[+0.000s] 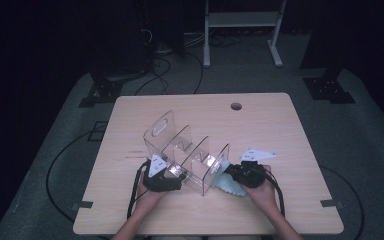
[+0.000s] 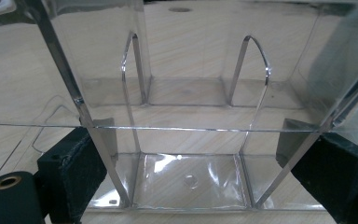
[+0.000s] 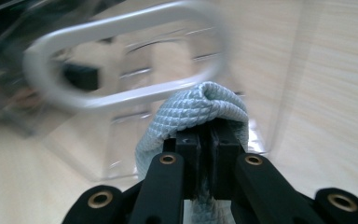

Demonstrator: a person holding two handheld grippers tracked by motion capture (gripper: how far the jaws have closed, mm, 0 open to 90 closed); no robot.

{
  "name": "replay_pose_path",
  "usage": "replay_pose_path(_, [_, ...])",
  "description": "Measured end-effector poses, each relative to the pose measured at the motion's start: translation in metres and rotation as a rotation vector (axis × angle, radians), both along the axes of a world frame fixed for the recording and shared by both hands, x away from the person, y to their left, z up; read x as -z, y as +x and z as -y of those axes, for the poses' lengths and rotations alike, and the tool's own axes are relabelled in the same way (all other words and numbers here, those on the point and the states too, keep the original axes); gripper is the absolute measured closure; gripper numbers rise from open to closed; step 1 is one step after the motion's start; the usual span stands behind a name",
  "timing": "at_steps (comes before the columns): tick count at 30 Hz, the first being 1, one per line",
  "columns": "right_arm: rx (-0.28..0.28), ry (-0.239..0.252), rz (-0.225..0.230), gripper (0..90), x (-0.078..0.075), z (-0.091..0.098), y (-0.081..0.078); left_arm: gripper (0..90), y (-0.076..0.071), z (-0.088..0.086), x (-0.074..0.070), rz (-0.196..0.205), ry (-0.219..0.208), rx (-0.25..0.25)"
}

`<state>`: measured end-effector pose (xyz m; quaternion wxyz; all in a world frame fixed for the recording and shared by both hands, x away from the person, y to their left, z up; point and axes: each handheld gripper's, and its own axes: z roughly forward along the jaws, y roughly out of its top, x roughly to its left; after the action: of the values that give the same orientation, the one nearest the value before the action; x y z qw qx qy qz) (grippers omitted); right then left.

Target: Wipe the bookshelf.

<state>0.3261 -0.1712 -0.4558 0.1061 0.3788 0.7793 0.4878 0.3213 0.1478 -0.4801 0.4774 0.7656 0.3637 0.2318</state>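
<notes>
A: What is the biggest thing there?

B: The table (image 1: 280, 130), a light wooden one. On it stands a clear plastic organizer (image 1: 185, 150) with several upright dividers. It sits in the near half of the table, a little left of the middle, set at an angle to the edge.

A: And who holds it?

B: The left gripper (image 1: 167, 181) does. In the left gripper view its two black jaws stand wide, one at each outer side of the organizer's near end, and the pads (image 2: 81, 163) lie against the clear walls. So the jaws are closed on the organizer, even if they are far apart.

A: What about the other hand?

B: The right gripper (image 1: 232, 172) is just beside the right end wall of the organizer. Its jaws are closed tight on a cloth (image 3: 196, 112), pale blue with a small quilted pattern. The cloth bulges over the jaw tips, and in the high view part of it lies on the table below the gripper.

A: Does the cloth touch the organizer?

B: In the right gripper view the cloth is right at the wall with the oval handle cutout (image 3: 121, 60). That wall is blurred, so real contact cannot be told.
</notes>
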Motion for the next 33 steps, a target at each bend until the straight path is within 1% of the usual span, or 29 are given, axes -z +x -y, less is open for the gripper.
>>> replay_pose_path(2, [0.018,0.009,0.002,84.3,0.000,0.002,0.003,8.4,0.000,0.000,0.000,0.001,0.000,-0.002])
replay_pose_path(4, [0.014,0.002,0.006,84.3,0.000,0.000,0.001,8.3,0.000,0.000,0.000,0.000,-0.003,-0.004])
replay_pose_path(6, [-0.006,0.008,0.001,84.3,-0.001,-0.004,-0.004,8.3,0.000,-0.001,0.001,-0.003,-0.006,-0.005])
replay_pose_path(7, [-0.032,0.006,0.002,84.2,-0.001,-0.007,-0.008,8.3,0.000,-0.001,0.001,-0.002,-0.007,-0.004])
replay_pose_path(8, [-0.047,0.005,0.003,84.2,-0.001,-0.010,-0.011,8.3,0.000,-0.001,0.001,-0.003,-0.007,-0.005])
replay_pose_path(10, [-0.062,-0.007,0.010,84.2,-0.001,-0.014,-0.016,8.4,0.000,-0.002,0.000,-0.002,-0.002,-0.002])
replay_pose_path(12, [-0.053,-0.010,0.010,84.2,-0.001,-0.012,-0.013,8.4,-0.001,-0.001,0.000,-0.002,-0.002,-0.002])
replay_pose_path(14, [-0.025,-0.007,0.002,84.2,0.000,-0.007,-0.008,8.4,-0.001,-0.001,0.000,-0.001,-0.001,-0.001])
replay_pose_path(17, [0.025,0.017,-0.001,84.3,0.000,0.002,0.002,8.3,-0.001,-0.001,0.000,0.001,-0.002,0.000])
replay_pose_path(19, [0.038,0.018,0.011,84.2,-0.001,0.005,0.006,8.3,-0.001,-0.001,0.000,0.002,-0.002,-0.001])
replay_pose_path(22, [0.037,0.017,0.014,84.2,-0.001,0.003,0.004,8.3,-0.001,-0.001,0.000,0.002,-0.002,-0.002])
replay_pose_path(25, [0.010,0.015,0.010,84.2,-0.002,-0.003,-0.003,8.3,-0.001,-0.001,0.000,-0.001,-0.003,-0.001])
replay_pose_path(26, [-0.008,0.009,0.010,84.2,-0.001,-0.005,-0.006,8.3,-0.001,-0.002,0.000,0.000,-0.003,0.000])
replay_pose_path(28, [-0.019,-0.005,0.018,84.2,-0.001,-0.008,-0.009,8.3,-0.001,-0.002,0.000,-0.001,-0.003,0.000])
replay_pose_path(30, [-0.013,-0.012,0.014,84.2,-0.001,-0.006,-0.006,8.3,-0.001,-0.002,0.000,0.001,-0.001,0.001])
replay_pose_path(33, [0.029,-0.005,0.014,84.2,-0.001,0.002,0.004,8.3,-0.001,-0.001,0.000,0.002,-0.003,0.001])
